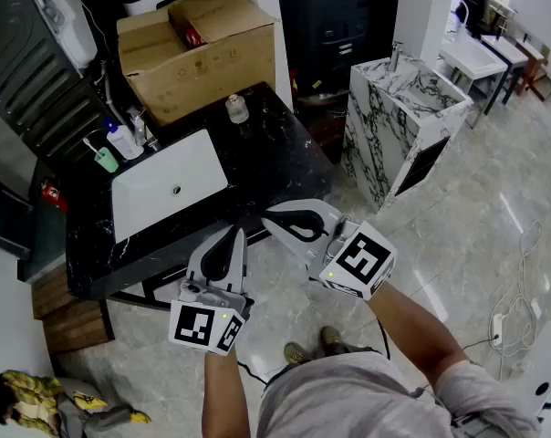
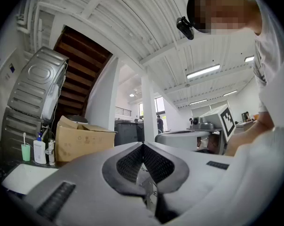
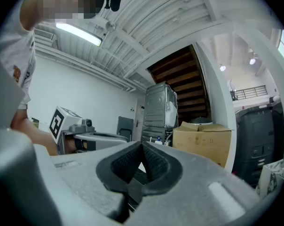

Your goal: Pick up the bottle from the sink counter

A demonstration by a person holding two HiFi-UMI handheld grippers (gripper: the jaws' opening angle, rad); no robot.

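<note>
Both tools sit low centre of frame, off the near edge of the sink counter [image 1: 266, 153]. The left gripper [image 1: 233, 234] has jaws together with nothing between; the right gripper [image 1: 271, 217] is likewise closed and empty. A small clear bottle [image 1: 237, 109] stands upright upper centre, right of the white basin [image 1: 166, 190], well apart from both. A pump bottle [image 1: 120, 141] stands upper left.

Person wearing a pale grey short-sleeved T-shirt [image 1: 348, 401] and brownish shoes [image 1: 332, 338]. Light grey plastic left gripper [image 1: 235, 234] and right gripper [image 1: 269, 217], black-padded, each bearing a black-and-white marker cube [image 1: 205, 327].
</note>
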